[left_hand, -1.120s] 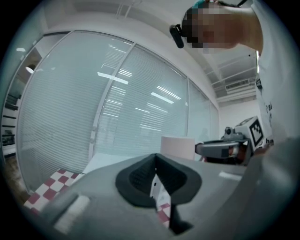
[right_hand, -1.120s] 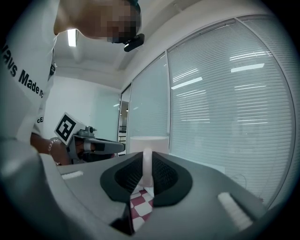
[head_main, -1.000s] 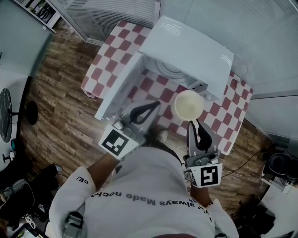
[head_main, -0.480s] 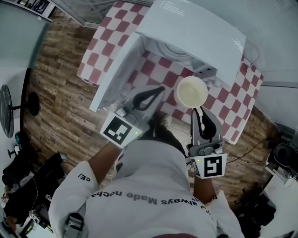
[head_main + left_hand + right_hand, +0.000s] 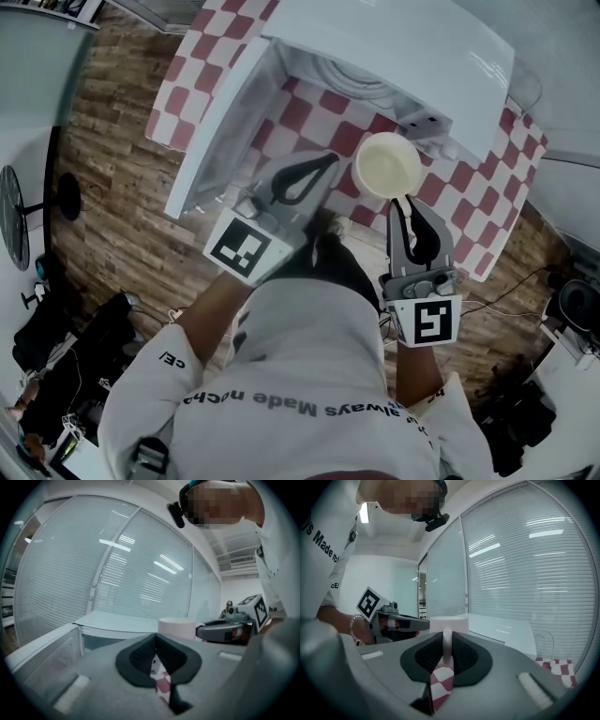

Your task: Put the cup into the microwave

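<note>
Two claws are hovering: right claw (image 5: 407, 200) clamping the cup (image 5: 387, 165) handle, best kept level entering the microwave (image 5: 394, 47); left claw (image 5: 328, 160) together.

You have one cup (image 5: 387, 166), one microwave (image 5: 403, 47), one checkered table (image 5: 202, 84), and two grippers: the left gripper (image 5: 326, 161) and the right gripper (image 5: 405, 202).

The room is bright. Ceiling lights glare in stripes on the glass wall (image 5: 140, 569). Both gripper views bend at the edges, with dark corners. The left gripper (image 5: 156, 641) looks fuzzy up close.
</note>
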`<action>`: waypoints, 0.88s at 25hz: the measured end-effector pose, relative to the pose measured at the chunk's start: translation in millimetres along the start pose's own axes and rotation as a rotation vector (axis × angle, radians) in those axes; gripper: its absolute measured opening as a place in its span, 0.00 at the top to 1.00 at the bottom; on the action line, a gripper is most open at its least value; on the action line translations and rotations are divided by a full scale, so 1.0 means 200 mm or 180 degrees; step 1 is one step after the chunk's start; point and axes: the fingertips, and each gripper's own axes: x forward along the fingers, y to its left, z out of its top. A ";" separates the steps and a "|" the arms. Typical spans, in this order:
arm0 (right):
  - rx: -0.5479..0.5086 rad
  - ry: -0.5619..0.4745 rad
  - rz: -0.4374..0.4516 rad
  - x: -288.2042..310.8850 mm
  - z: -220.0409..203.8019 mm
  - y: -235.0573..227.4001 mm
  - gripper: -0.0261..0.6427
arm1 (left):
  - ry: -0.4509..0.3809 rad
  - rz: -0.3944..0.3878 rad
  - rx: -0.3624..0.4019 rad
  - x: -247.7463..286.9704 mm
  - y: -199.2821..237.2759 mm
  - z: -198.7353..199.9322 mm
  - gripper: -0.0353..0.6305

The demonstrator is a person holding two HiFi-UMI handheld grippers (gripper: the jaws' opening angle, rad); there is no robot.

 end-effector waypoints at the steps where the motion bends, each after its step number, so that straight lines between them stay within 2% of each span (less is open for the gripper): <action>1: 0.0008 0.0008 0.0007 0.02 -0.03 -0.01 0.90 | 0.0016 0.0012 -0.0004 0.02 0.01 -0.02 0.94; 8: 0.0130 0.0050 0.0012 0.13 -0.21 -0.06 0.90 | 0.0102 0.0120 -0.0075 0.09 0.10 -0.18 0.94; 22: 0.0151 0.0138 -0.0163 0.39 -0.48 -0.21 0.90 | 0.0142 0.0263 -0.0037 0.24 0.32 -0.43 0.94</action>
